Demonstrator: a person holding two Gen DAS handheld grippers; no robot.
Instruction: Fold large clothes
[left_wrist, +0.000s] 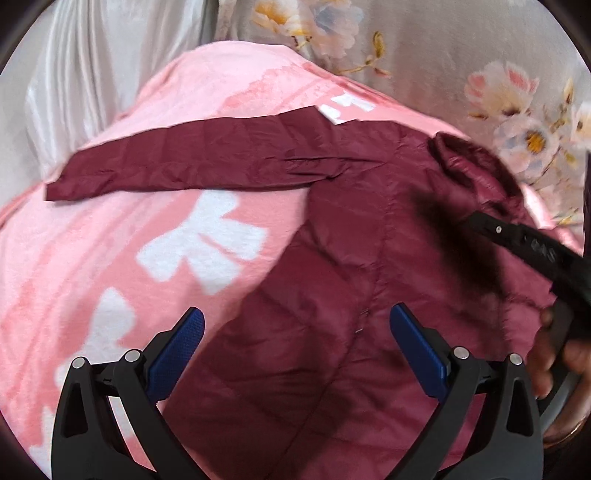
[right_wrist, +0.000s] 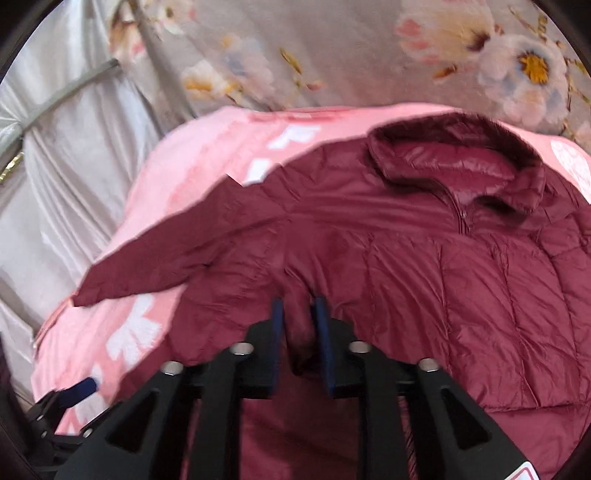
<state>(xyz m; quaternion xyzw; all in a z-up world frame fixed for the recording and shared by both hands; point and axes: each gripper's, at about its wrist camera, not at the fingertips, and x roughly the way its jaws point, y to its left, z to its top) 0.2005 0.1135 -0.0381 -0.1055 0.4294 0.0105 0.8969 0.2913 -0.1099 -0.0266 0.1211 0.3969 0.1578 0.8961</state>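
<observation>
The dark maroon quilted puffer jacket (right_wrist: 461, 266) lies front-up on the pink fleece blanket with white bow shapes (left_wrist: 122, 236), zip closed to the neck, and the sleeve fold looks to be the step in hand. In the right wrist view a bunch of maroon cloth sits between the blue pads (right_wrist: 277, 325) of the right tool (right_wrist: 299, 325). The pads look parted just enough that it is hard to say whether they pinch that cloth or merely flank it. No firm call there.

Over on the other side, the left tool (left_wrist: 295, 332) hangs above the jacket's lower body with its blue pads spread wide and nothing between them: released, waiting. From the left wrist view the right tool comes in as a dark blurred bar from the right edge, with the person's hand (left_wrist: 554, 354) behind it.

The jacket's long axis runs from its hem, nearest the two tools, away to the stand-up collar (right_wrist: 458, 162) at the far end, close to the grey flower-printed sheet (right_wrist: 332, 55). One long sleeve (left_wrist: 184, 162) stretches straight out across the blanket, roughly crosswise to the body and flat along its whole length.

The next move, at a guess, calls for that outstretched sleeve to be taken near the cuff and laid across the chest. The slick quilted shell will likely slide, so a firm bite and a low carry would serve best.
</observation>
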